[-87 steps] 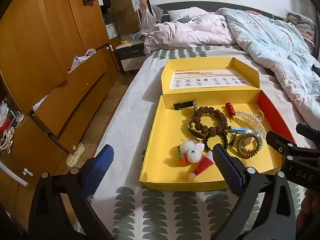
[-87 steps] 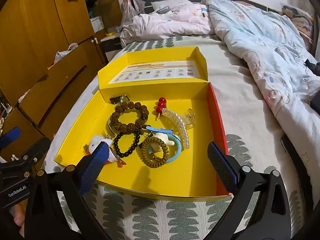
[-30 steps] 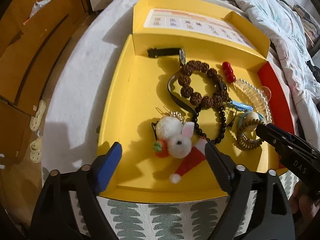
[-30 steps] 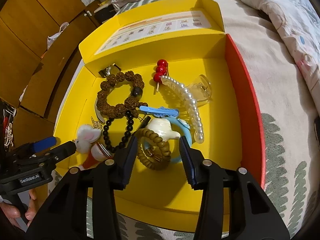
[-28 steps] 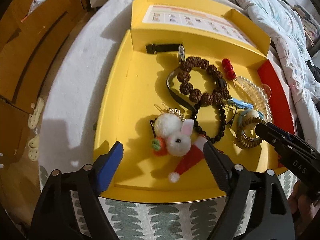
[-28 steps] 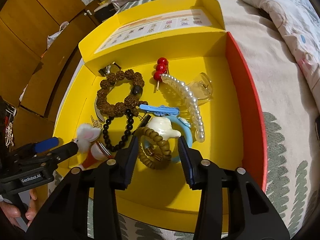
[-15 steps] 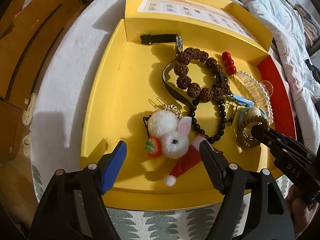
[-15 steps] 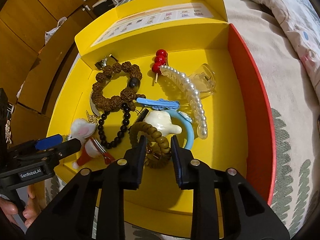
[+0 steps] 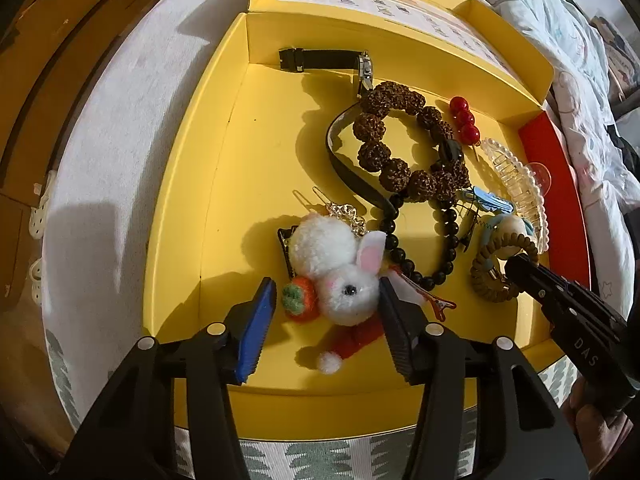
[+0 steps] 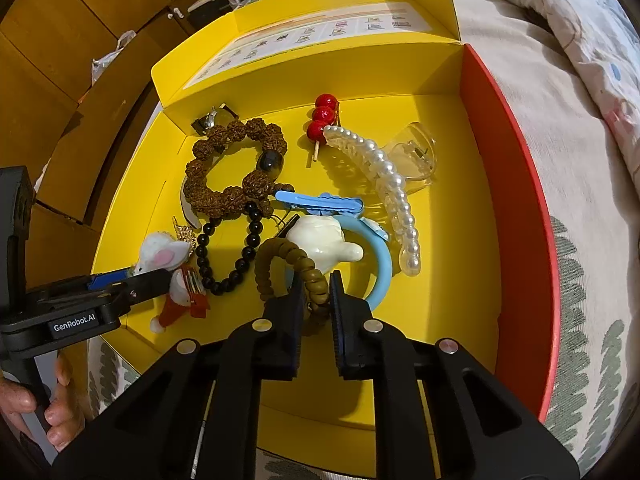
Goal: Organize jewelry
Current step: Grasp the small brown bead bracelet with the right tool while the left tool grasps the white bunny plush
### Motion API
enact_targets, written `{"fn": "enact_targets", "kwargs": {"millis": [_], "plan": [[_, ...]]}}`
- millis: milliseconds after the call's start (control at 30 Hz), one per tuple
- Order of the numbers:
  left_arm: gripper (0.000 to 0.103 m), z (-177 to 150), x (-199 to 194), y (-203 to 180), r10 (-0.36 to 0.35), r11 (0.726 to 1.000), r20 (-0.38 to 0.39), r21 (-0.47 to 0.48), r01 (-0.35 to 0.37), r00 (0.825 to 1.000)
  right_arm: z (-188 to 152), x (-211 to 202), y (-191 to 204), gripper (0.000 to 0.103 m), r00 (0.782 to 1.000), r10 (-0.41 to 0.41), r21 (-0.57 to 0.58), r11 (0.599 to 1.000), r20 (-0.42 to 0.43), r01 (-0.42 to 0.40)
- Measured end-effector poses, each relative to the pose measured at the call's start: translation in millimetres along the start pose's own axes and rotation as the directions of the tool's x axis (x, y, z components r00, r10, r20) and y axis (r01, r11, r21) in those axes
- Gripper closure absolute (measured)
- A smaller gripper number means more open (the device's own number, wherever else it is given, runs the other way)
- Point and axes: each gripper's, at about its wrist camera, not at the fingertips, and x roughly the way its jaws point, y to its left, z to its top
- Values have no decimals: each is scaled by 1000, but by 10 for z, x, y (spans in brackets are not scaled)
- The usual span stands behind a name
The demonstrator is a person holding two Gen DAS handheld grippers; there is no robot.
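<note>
A yellow box [image 9: 192, 184] on the bed holds the jewelry. My left gripper [image 9: 326, 308] is open, its jaws on either side of a white bunny plush clip [image 9: 348, 292] with an orange carrot [image 9: 298, 304] and a red Santa-hat clip [image 9: 352, 340]. My right gripper [image 10: 314, 300] is shut on the brown coiled hair tie [image 10: 280, 258], beside a blue bracelet [image 10: 382, 264] with a cream charm [image 10: 320, 240]. Also inside are a brown bead bracelet [image 10: 224, 196], black bead bracelet [image 10: 224, 276], pearl claw clip [image 10: 388, 184], red berry pin [image 10: 320, 116], blue clip [image 10: 320, 202] and watch [image 9: 324, 60].
The box lid [image 10: 320, 32] stands open at the back, and the right wall is red [image 10: 516, 152]. The box lies on a leaf-patterned bedsheet [image 10: 584, 280]. A quilt [image 9: 560, 40] is piled to the right. Wooden drawers [image 10: 60, 80] stand left of the bed.
Both grippers have moved down into the box. The left jaws narrowed around the bunny clip. The right jaws closed onto the brown coiled hair tie.
</note>
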Motion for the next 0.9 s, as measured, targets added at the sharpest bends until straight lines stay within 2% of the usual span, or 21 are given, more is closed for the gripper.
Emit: {"fn": "enact_targets", "kwargs": {"millis": [67, 467, 900], "plan": [[57, -6, -9, 29, -17, 1000, 1, -1, 17, 1000, -2, 0, -9, 91, 1000, 4, 3, 1000, 0, -4], [61, 31, -19, 25, -39, 999, 32, 9, 38, 999, -17, -30, 2, 92, 1000, 8, 0, 1000, 7, -8], [63, -20, -272, -9, -58, 998, 116, 28, 55, 992, -16, -171, -20, 92, 999, 39, 6, 999, 32, -39]]}}
